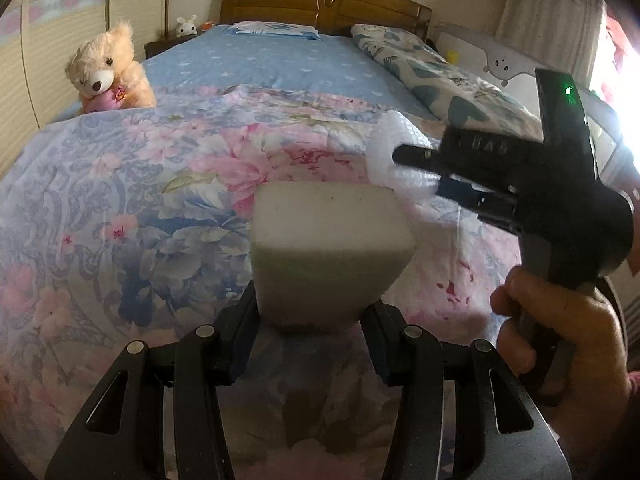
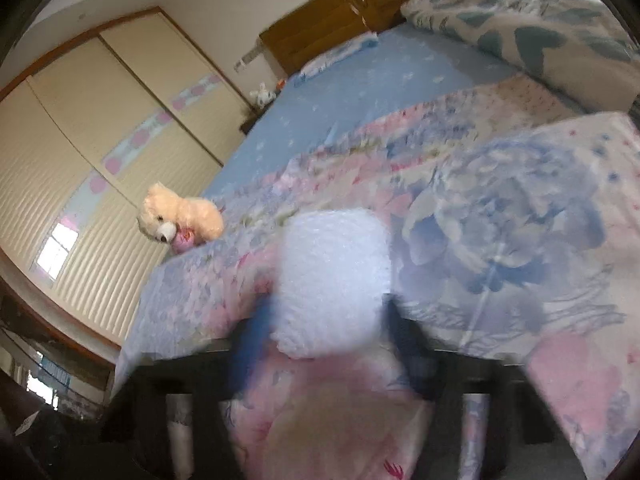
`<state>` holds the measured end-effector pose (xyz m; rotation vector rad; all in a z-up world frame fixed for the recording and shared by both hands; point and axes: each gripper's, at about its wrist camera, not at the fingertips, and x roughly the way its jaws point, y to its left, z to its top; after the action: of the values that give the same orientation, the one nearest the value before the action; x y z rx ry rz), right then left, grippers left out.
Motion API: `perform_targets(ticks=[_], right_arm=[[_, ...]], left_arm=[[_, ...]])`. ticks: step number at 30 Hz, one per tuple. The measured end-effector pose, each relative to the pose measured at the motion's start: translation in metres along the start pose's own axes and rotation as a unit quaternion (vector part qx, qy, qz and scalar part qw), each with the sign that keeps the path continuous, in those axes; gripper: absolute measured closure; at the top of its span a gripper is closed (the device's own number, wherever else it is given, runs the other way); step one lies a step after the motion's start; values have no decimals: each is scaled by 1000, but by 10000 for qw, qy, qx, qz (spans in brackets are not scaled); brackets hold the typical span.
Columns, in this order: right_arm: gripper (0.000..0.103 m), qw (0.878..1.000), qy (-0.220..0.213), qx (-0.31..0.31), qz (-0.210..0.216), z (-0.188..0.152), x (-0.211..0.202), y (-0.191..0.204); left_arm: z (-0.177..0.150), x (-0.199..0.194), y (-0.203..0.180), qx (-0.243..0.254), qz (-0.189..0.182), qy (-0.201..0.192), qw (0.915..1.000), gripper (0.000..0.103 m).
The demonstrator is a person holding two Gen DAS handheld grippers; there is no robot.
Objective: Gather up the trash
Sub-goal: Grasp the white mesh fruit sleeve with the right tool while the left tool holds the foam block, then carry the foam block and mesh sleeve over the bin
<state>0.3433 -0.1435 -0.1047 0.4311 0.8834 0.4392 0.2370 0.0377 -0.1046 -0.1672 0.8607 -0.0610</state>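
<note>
left gripper is clamping the foam block, lifted over the bed's foot end | right gripper is probably pinching the bubble wrap between narrowed fingers, blurred | wrap is lying toward the bed's right edge, right hand nearer

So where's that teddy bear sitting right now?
In the left wrist view the teddy bear sits at the bed's left edge, beyond the floral quilt, in front of the wardrobe.
</note>
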Motion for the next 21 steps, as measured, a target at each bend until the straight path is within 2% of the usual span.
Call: perform_targets(ticks=[3, 10, 16, 21], right_arm=[[77, 9999, -81, -79, -4, -7, -10, -1], [78, 9996, -242, 72, 131, -33, -73, -21], [78, 9995, -324, -50, 19, -63, -127, -34], [78, 9988, -449, -144, -93, -83, -166, -41]], left_arm=[[-1, -1, -1, 30, 19, -12, 10000, 56], [-2, -3, -7, 131, 94, -16, 9999, 56], [-14, -19, -37, 382, -314, 28, 9988, 56], [-27, -36, -79, 739, -611, 59, 9954, 56]])
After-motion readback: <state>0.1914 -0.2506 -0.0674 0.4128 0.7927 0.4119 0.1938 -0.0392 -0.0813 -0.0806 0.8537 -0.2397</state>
